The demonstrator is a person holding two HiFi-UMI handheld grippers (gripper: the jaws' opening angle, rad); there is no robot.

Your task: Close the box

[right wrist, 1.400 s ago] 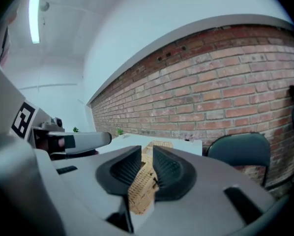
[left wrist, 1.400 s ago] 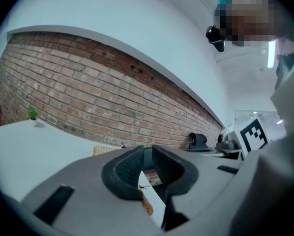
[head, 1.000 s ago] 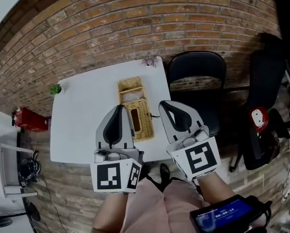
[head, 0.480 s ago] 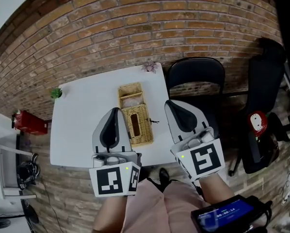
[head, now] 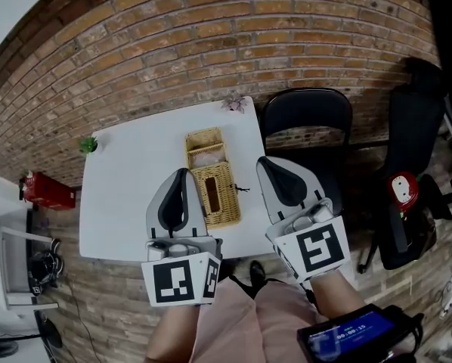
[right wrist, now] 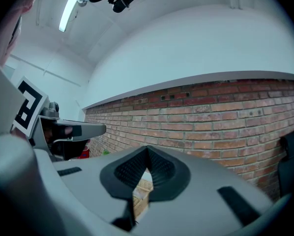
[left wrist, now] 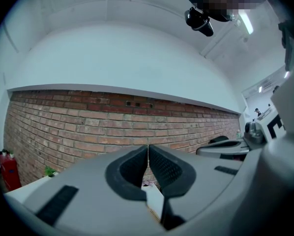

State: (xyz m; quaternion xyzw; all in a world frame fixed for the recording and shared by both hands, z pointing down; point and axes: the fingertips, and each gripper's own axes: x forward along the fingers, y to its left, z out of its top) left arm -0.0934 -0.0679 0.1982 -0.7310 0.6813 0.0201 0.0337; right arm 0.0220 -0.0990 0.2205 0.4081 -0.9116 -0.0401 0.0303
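Fingers (left wrist: 130, 170) of the left gripper (left wrist: 148, 147) are seen pressed together along their whole length, with nothing between the black ribbed pads. The fingers (right wrist: 162, 173) of the right gripper (right wrist: 147, 149) are likewise closed tip to tip and empty. In the head view, both grippers are held side by side above the near edge of a white table (head: 128, 195), and each is pointed away from the person toward a brick wall (head: 211, 44). A wicker box (head: 217, 193) is placed on the table between them, with its long side running away from the person. Its near part is marked by a dark oval slot on top. Its far part (head: 204, 144) is seen as an open tray with something pale inside, possibly the lid folded back, though this is too small to be told for sure. The left gripper (head: 184, 172) is shown just beside the box's left edge, and the right gripper (head: 263, 160) is shown apart from it, near the table's right edge. Neither gripper is seen touching the box. A small green plant (head: 88, 143) is set at the table's far left corner and a pink flower (head: 233, 103) at its far right corner. A black chair (head: 308, 116) is placed just beyond the table on the right.
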